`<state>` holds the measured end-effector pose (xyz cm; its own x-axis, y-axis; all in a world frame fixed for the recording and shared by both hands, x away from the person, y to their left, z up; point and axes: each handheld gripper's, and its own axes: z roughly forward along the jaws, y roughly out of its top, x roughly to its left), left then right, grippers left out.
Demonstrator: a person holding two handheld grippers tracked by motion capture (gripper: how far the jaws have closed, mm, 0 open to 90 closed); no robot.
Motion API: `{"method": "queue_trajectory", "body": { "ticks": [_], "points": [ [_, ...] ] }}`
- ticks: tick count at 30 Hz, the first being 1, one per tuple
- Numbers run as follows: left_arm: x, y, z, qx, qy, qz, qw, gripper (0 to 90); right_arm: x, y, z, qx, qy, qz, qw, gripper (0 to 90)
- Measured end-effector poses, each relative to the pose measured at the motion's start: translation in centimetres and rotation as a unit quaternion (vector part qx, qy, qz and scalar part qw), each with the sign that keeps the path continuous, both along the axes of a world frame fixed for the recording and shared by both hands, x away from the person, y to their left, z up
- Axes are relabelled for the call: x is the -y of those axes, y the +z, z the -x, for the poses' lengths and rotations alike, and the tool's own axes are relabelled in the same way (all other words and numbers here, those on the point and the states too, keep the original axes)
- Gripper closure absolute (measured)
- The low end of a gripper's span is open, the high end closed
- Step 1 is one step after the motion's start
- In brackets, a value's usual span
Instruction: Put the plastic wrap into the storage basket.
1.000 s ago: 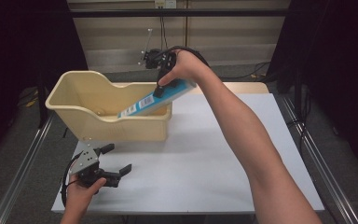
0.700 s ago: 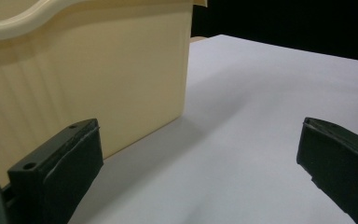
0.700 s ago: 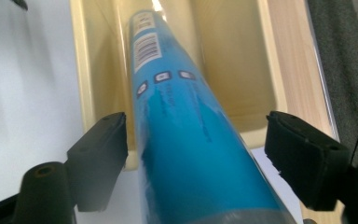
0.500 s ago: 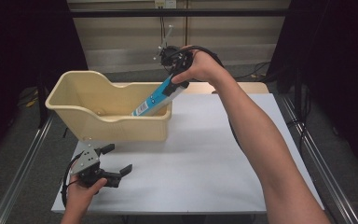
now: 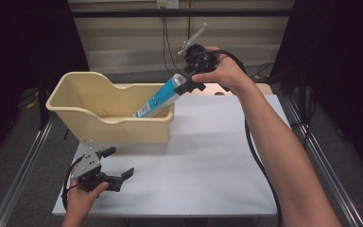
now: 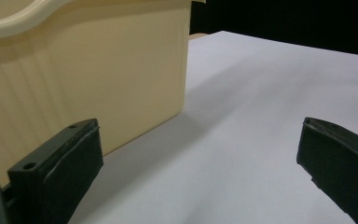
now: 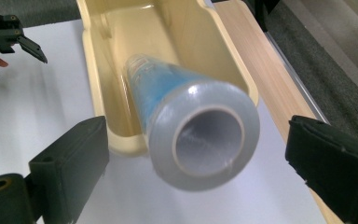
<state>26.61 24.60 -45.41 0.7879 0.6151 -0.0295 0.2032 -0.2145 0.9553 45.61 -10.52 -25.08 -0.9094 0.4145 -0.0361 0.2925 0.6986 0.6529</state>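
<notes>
Against the smooth cream plastic tub (image 5: 108,120) leans a glossy blue cylindrical roll (image 5: 158,100).

Tube (image 5: 159,98) low end hidden behind tub (image 5: 123,127) wall in high view. Right gripper view: tube's near end blurred, label unreadable. Left gripper view: tub (image 6: 84,70) cut off top and left.

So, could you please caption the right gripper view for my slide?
Right gripper, jaws just opened, releases the blue tube-shaped plastic-wrapped roll leaning on the cream plastic bin's rim.
</notes>
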Motion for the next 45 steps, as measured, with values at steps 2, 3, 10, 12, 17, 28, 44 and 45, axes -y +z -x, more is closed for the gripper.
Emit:
{"method": "queue_trajectory", "body": {
  "ticks": [2, 3, 10, 12, 17, 28, 44, 45],
  "points": [
    [0.1, 0.0, 0.0, 0.0, 0.003, 0.0, 1.0, 0.1, 0.7, -0.3, 0.3, 0.006, -0.007, -0.008, 0.9999, 5.4],
    [0.1, 0.0, 0.0, 0.0, 0.003, 0.0, 1.0, 0.1, 0.7, -0.3, 0.3, 0.006, -0.007, -0.008, 0.9999, 5.4],
    [0.2, 0.0, 0.0, 0.0, 0.002, -0.005, 1.0, 0.1, 3.3, -1.7, 1.3, 0.011, -0.031, -0.046, 0.9984, 5.0],
    [0.2, 0.0, 0.0, -0.002, -0.001, -0.004, 1.0, 0.1, 3.8, -2.1, 1.5, 0.014, -0.033, -0.052, 0.998, 4.9],
    [0.3, 0.1, 0.1, 0.0, 0.0, 0.001, 1.0, 0.1, 4.7, -3.0, 2.4, 0.021, -0.04, -0.06, 0.9972, 4.1],
    [0.3, 0.2, 0.1, 0.001, 0.0, 0.001, 1.0, 0.1, 7.1, -4.6, 4.3, 0.036, -0.06, -0.09, 0.9934, 3.6],
    [0.5, 0.2, 0.0, 0.0, -0.002, 0.0, 1.0, 0.1, 11.0, -6.7, 8.0, 0.07, -0.092, -0.119, 0.9861, 3.0],
    [0.5, 0.2, 0.0, 0.0, -0.002, 0.0, 1.0, 0.1, 11.2, -6.8, 8.2, 0.073, -0.095, -0.119, 0.9856, 3.0]
  ]
}}
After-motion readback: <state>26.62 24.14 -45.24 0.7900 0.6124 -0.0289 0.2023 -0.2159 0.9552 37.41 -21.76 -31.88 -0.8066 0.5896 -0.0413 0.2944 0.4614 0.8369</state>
